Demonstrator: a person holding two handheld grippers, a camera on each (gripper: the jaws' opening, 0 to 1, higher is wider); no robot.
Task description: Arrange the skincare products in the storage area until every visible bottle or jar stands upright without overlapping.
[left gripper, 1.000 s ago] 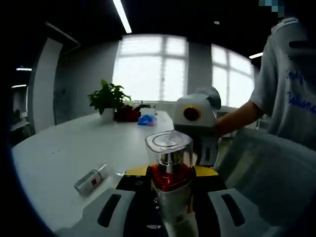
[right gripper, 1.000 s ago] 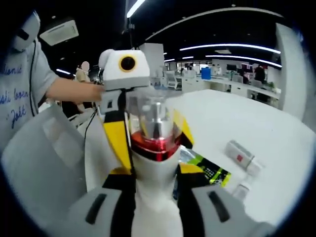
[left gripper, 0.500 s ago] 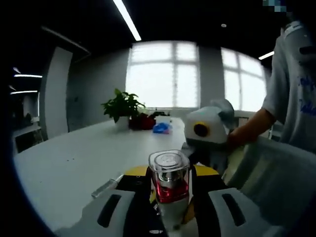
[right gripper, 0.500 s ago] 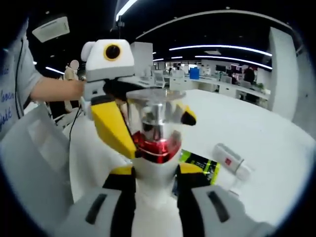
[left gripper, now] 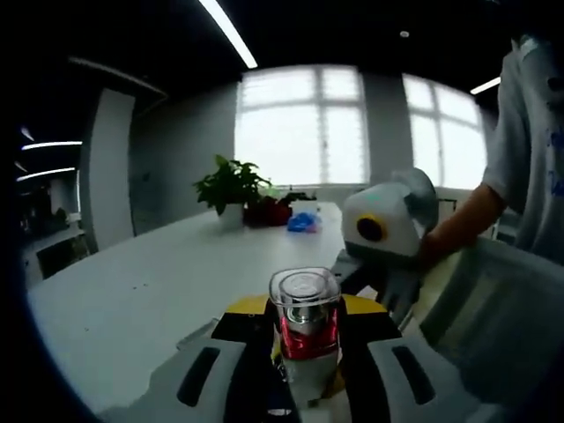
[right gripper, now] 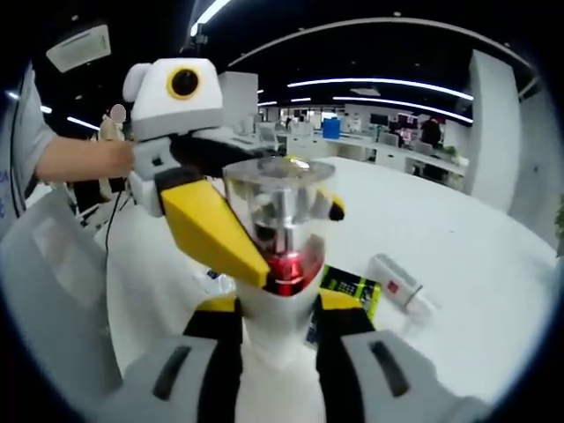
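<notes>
A skincare bottle [left gripper: 304, 330] with a clear cap, a red band and a white body stands between the yellow-tipped jaws of my left gripper [left gripper: 304, 310], which look shut on it. In the right gripper view the same bottle [right gripper: 280, 220] rises from between the jaws of my right gripper [right gripper: 275, 339], shut on its white lower body. There the left gripper [right gripper: 181, 101] reaches in from the left, its yellow jaws on either side of the cap. The right gripper [left gripper: 383, 229], held in a person's hand, sits just behind the bottle in the left gripper view.
A small white tube with a red label [right gripper: 397, 286] lies on the white table [right gripper: 458, 256] beside a green and black pack [right gripper: 348, 286]. A pale translucent bin wall [left gripper: 493, 317] stands close on one side. A potted plant [left gripper: 231, 185] is at the table's far end.
Both views have swung. The bottle looks smaller in the left gripper view than a second ago. In the right gripper view the left gripper has shifted left, one yellow jaw now crossing the bottle.
</notes>
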